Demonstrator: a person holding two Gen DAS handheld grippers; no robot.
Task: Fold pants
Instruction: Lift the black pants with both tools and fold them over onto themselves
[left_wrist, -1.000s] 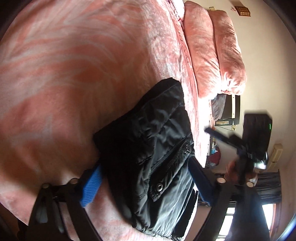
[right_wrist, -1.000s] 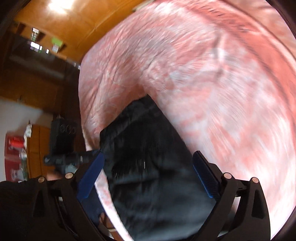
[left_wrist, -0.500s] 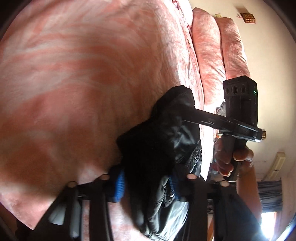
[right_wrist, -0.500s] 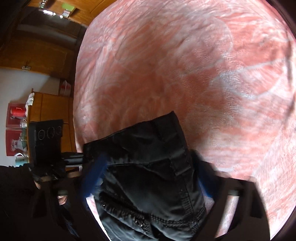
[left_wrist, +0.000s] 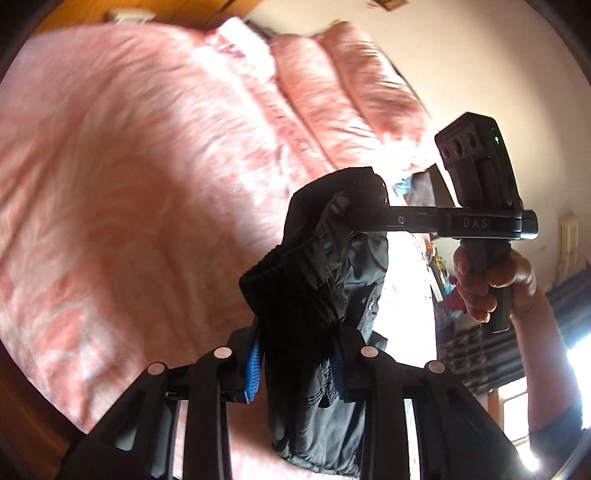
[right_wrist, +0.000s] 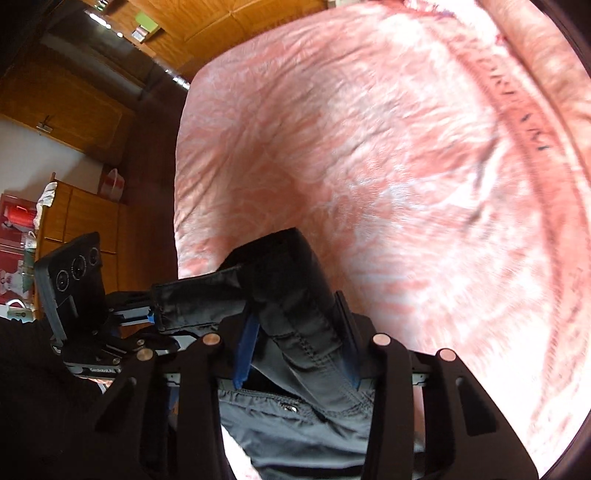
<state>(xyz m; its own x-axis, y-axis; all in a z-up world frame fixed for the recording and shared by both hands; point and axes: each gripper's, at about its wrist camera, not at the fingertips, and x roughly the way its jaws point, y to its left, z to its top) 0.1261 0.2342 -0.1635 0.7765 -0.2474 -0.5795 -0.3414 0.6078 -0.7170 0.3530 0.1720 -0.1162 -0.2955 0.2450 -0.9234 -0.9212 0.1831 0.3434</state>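
The black pants (left_wrist: 314, 291) hang in the air above the pink bed (left_wrist: 140, 177), held by both grippers at the waistband. My left gripper (left_wrist: 295, 354) is shut on the elastic waistband, with the fabric bunched between its blue pads. My right gripper (right_wrist: 295, 343) is shut on another part of the waistband (right_wrist: 291, 295). It also shows in the left wrist view (left_wrist: 384, 218), pinching the pants' upper corner. The left gripper shows in the right wrist view (right_wrist: 155, 314), clamped on the fabric. The pants' lower part drops out of view.
Pink pillows (left_wrist: 354, 92) lie at the head of the bed. A wooden wardrobe (right_wrist: 66, 103) and a cabinet (right_wrist: 81, 218) stand beyond the bed's edge. A window with a dark curtain (left_wrist: 524, 354) is on the right.
Both grippers closed on the pants' waistband and lifted the pants off the bed. The grippers now sit higher, with the fabric hanging between them.
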